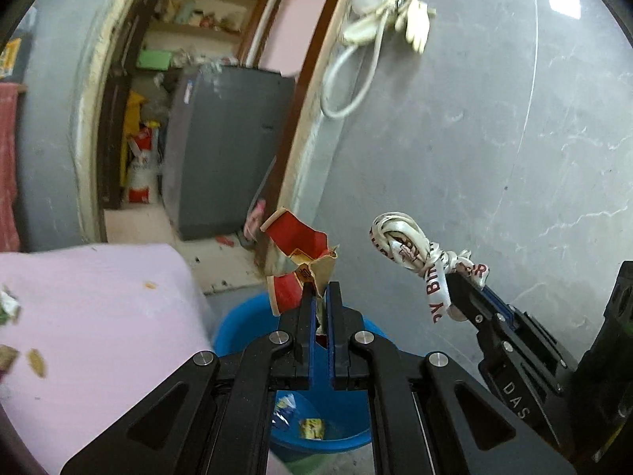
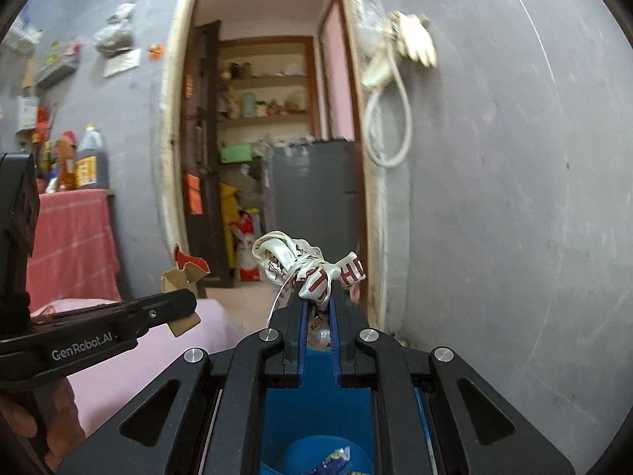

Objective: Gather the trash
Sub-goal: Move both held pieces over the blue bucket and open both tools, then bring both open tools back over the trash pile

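Note:
My left gripper [image 1: 321,291] is shut on a torn red and tan cardboard wrapper [image 1: 298,243], held above a blue bucket [image 1: 237,324]. That wrapper [image 2: 186,267] and the left gripper [image 2: 186,303] show at the left of the right wrist view. My right gripper [image 2: 318,301] is shut on a knotted white ribbon with red letters [image 2: 304,261]. It hovers over the blue bucket [image 2: 316,396] too. In the left wrist view the right gripper [image 1: 461,291] holds the ribbon [image 1: 411,251] to the right of the wrapper. Wrappers [image 1: 300,421] lie in the bucket's bottom.
A pink cloth-covered surface [image 1: 99,316] with scraps [image 1: 23,356] lies left of the bucket. A grey wall [image 1: 494,138] with a hanging white cord and plug strip [image 1: 379,27] stands to the right. A doorway [image 2: 273,138] opens onto a grey fridge [image 2: 316,198] and shelves.

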The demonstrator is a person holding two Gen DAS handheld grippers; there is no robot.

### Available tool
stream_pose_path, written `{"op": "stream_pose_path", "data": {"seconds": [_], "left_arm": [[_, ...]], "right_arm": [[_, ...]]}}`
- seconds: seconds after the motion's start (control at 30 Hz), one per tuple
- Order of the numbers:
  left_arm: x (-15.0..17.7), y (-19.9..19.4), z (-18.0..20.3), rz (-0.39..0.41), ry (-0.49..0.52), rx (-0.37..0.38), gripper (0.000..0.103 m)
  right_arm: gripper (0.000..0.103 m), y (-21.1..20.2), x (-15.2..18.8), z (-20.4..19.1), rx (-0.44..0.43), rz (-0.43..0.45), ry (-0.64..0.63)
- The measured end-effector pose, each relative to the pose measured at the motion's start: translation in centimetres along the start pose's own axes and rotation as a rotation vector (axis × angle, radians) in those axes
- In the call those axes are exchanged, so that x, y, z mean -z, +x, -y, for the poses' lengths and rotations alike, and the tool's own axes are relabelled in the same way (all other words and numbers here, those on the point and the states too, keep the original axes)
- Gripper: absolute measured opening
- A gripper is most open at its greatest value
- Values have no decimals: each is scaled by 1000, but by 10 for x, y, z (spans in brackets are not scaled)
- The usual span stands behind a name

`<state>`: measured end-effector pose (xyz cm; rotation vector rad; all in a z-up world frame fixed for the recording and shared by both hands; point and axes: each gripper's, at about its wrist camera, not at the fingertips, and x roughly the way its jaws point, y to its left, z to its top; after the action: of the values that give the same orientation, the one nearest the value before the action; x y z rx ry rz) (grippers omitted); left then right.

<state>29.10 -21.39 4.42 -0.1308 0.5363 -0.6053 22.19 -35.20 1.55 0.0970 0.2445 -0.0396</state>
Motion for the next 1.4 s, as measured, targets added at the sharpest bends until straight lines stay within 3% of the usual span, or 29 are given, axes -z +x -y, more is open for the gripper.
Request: {"op": "stream_pose_path", "data": {"seconds": [0.37, 0.53, 0.63, 0.83, 0.97, 1.1, 1.27, 1.3, 1.4], "left_arm": [[15, 76, -13, -250, -62, -9, 5], [20, 83, -19, -273, -97, -8, 25], [21, 77, -25, -264, -116, -11, 27], [12, 35, -39, -154, -145, -41, 46], [1, 3, -49, -67, -141, -78, 54], [-5, -31, -60, 12, -144, -126, 72], [-9, -73, -74, 95, -123, -210, 93], [-9, -83, -78, 115, -119, -239, 100], [-5, -112, -87, 171, -109, -297, 101]], "right_arm": [[15, 42, 34, 35, -12, -217, 120], [20, 48, 39, 41, -23, -259, 152], [21, 45, 37, 41, -30, -255, 159], [25, 31, 16, 31, -42, -184, 142], [27, 17, -2, 19, -57, -130, 108], [40, 2, -19, -1, -93, -72, 72], [50, -12, -34, -30, -146, -23, 53], [54, -14, -36, -37, -157, -14, 47], [73, -19, -40, -56, -200, 11, 46]]}}
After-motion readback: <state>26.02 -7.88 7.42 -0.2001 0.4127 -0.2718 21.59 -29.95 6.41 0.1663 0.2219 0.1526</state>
